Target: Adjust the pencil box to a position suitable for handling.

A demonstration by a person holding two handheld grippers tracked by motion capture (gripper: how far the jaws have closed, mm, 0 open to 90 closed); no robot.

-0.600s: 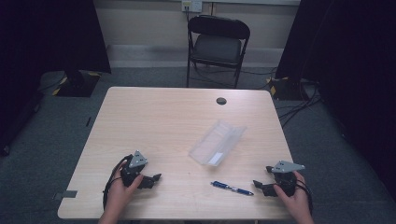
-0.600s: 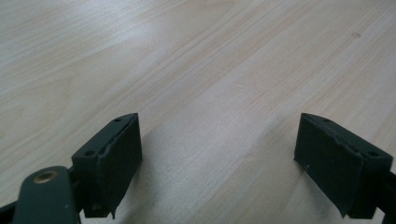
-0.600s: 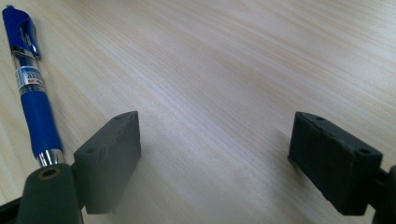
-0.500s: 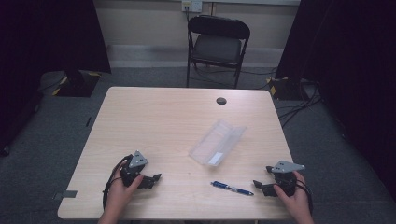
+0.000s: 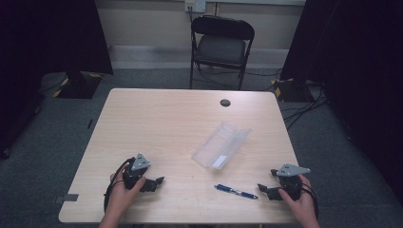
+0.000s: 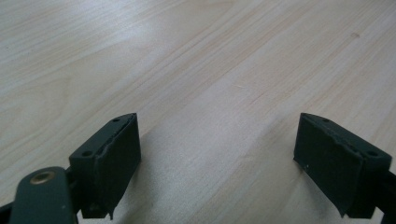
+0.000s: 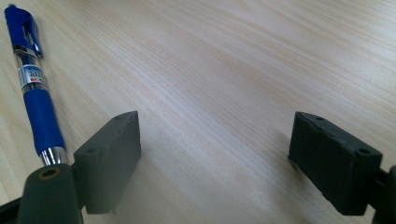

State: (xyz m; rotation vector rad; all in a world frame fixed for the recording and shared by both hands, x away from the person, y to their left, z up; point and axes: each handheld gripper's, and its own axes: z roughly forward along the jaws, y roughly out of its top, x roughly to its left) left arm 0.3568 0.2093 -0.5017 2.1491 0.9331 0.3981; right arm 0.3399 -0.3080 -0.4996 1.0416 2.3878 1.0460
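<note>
A blue pen [image 5: 235, 192] lies on the wooden table [image 5: 180, 123] near its front edge, just left of my right gripper [image 5: 264, 191]. In the right gripper view the pen [image 7: 33, 88] lies outside the left jaw, and the right gripper [image 7: 217, 161] is open with bare wood between its jaws. A clear plastic sleeve [image 5: 221, 145] lies flat mid-table, beyond the pen. My left gripper [image 5: 157, 182] rests at the front left, held by a hand. Seen in its own view, the left gripper [image 6: 219, 163] is open over bare wood.
A black folding chair [image 5: 221, 45] stands beyond the table's far edge. A round dark cable hole [image 5: 225, 102] sits near the far edge of the table. Cables [image 5: 304, 102] run on the grey carpet at the right.
</note>
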